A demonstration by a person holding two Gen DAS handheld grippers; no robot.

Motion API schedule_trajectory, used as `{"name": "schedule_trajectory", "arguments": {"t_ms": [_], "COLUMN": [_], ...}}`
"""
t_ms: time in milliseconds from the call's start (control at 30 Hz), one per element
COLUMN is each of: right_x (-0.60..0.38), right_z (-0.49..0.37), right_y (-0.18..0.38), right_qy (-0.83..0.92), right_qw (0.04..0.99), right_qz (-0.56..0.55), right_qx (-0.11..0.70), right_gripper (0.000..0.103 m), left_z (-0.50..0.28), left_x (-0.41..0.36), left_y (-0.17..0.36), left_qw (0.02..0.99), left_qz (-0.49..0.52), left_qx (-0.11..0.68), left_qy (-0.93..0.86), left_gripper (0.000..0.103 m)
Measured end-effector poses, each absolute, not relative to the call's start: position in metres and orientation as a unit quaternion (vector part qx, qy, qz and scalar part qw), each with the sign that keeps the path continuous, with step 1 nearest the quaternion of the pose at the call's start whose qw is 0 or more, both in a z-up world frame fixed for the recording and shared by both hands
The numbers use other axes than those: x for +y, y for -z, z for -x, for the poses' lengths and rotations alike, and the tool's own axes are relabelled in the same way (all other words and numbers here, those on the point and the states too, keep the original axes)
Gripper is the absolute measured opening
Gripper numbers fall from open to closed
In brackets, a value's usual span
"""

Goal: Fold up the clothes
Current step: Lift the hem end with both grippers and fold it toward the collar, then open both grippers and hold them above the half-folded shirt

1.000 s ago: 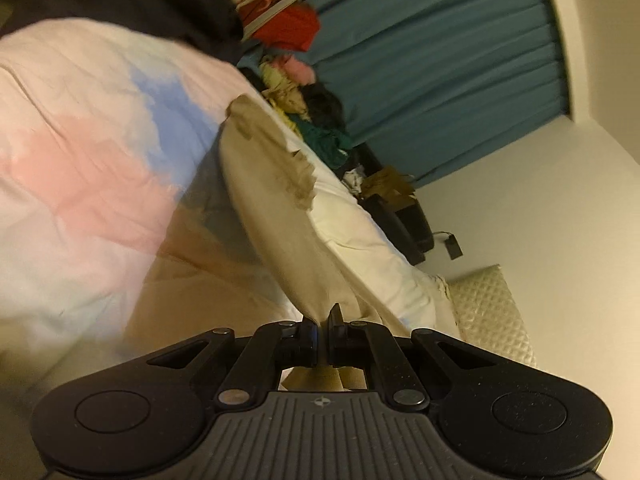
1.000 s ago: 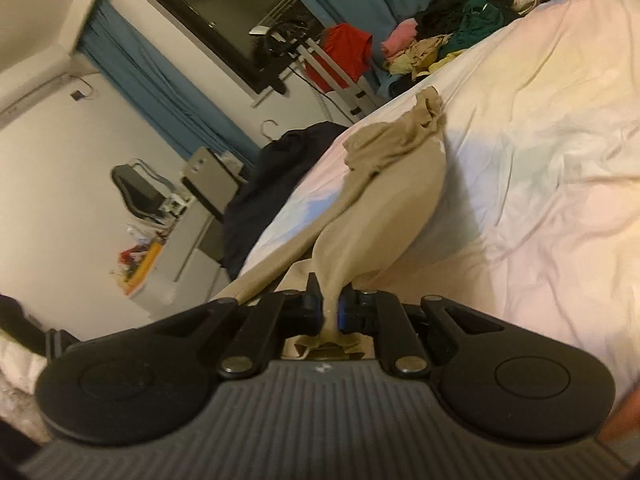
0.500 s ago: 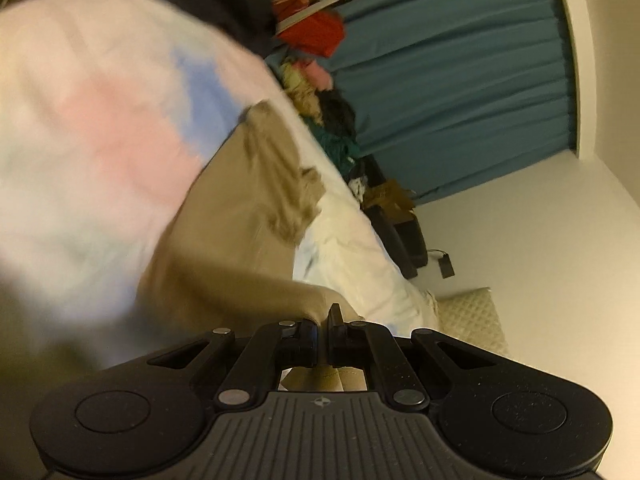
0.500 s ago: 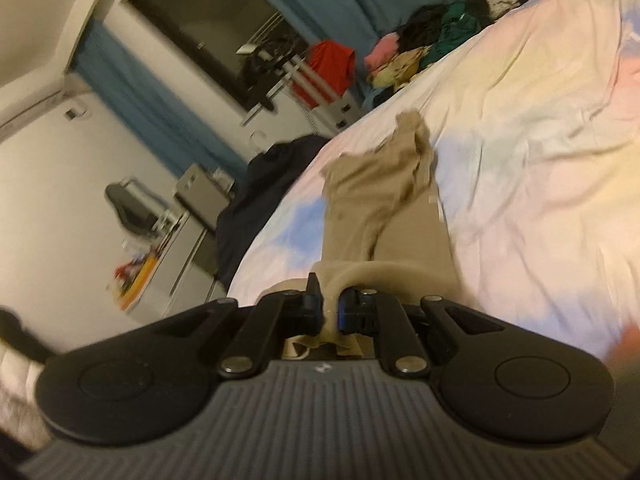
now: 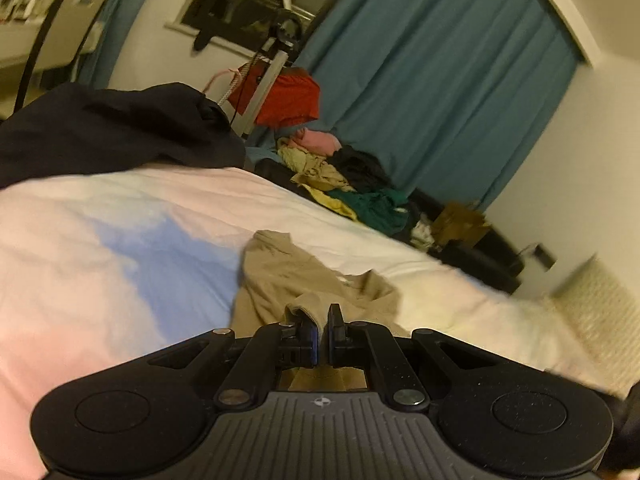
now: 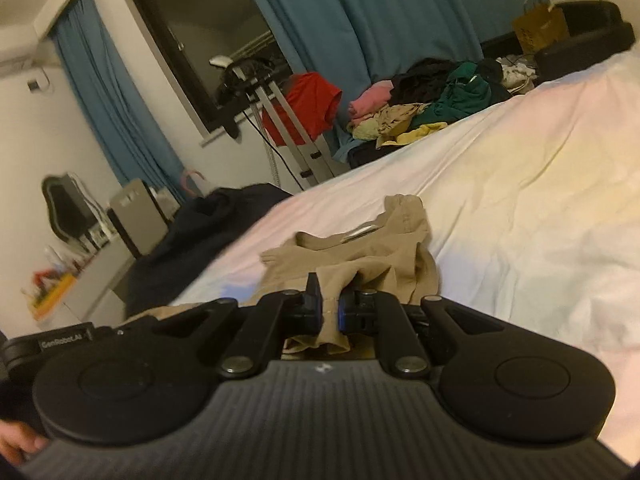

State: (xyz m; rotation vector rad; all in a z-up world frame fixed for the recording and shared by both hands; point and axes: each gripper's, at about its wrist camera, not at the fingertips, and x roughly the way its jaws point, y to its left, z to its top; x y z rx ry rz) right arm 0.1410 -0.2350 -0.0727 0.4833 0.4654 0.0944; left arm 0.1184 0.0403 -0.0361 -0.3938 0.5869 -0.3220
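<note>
A tan garment (image 5: 292, 276) lies rumpled on the pastel bed sheet (image 5: 120, 248), just ahead of both grippers. My left gripper (image 5: 322, 326) is shut on a fold of its near edge, low over the bed. In the right wrist view the same tan garment (image 6: 376, 248) spreads out on the bed sheet (image 6: 520, 208), and my right gripper (image 6: 330, 300) is shut on another part of its near edge. The cloth under both grippers is hidden.
A dark navy garment (image 5: 104, 128) lies at the far left of the bed. A pile of mixed clothes (image 5: 344, 176) sits past the far edge, before the blue curtain (image 5: 432, 80). A rack with a red shirt (image 6: 308, 104) stands near the window.
Both grippers have come down with the tan garment. It hung stretched and lifted before; now it lies collapsed on the bed, and both views have levelled out.
</note>
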Motion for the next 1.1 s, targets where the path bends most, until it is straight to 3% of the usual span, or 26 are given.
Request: {"name": "schedule_trajectory", "arguments": {"t_ms": [400, 633, 700, 767, 800, 833, 867, 967, 1100], "right_x": [-0.215, -0.219, -0.221, -0.223, -0.223, -0.223, -0.223, -0.219, -0.218], "right_z": [-0.22, -0.222, -0.218, -0.213, -0.208, -0.202, -0.193, -0.163, -0.126], "right_y": [0.181, 0.178, 0.173, 0.166, 0.16, 0.155, 0.148, 0.123, 0.103], "right_qy": [-0.016, -0.015, -0.013, -0.01, -0.012, -0.014, -0.015, -0.014, -0.004], "right_qw": [0.935, 0.931, 0.931, 0.932, 0.935, 0.938, 0.942, 0.957, 0.965], "right_qz": [-0.099, -0.123, -0.129, -0.131, -0.132, -0.132, -0.132, -0.123, -0.124], "right_qx": [0.341, 0.344, 0.342, 0.338, 0.33, 0.321, 0.307, 0.264, 0.233], "right_gripper": [0.012, 0.013, 0.014, 0.028, 0.048, 0.078, 0.09, 0.092, 0.092], "left_z": [-0.19, -0.173, -0.16, -0.148, -0.142, -0.136, -0.13, -0.103, -0.066], "left_x": [-0.001, -0.002, -0.003, -0.004, -0.004, -0.004, -0.005, -0.006, -0.006], "left_y": [0.146, 0.131, 0.12, 0.108, 0.103, 0.097, 0.091, 0.073, 0.062], "left_qw": [0.925, 0.933, 0.938, 0.944, 0.946, 0.948, 0.951, 0.958, 0.96], "left_qz": [0.058, 0.044, 0.039, 0.034, 0.031, 0.029, 0.026, 0.012, -0.003], "left_qx": [0.356, 0.335, 0.319, 0.303, 0.295, 0.287, 0.279, 0.245, 0.231], "left_qy": [0.122, 0.124, 0.127, 0.13, 0.131, 0.132, 0.134, 0.147, 0.155], "left_gripper": [0.005, 0.007, 0.016, 0.052, 0.059, 0.07, 0.083, 0.103, 0.103]}}
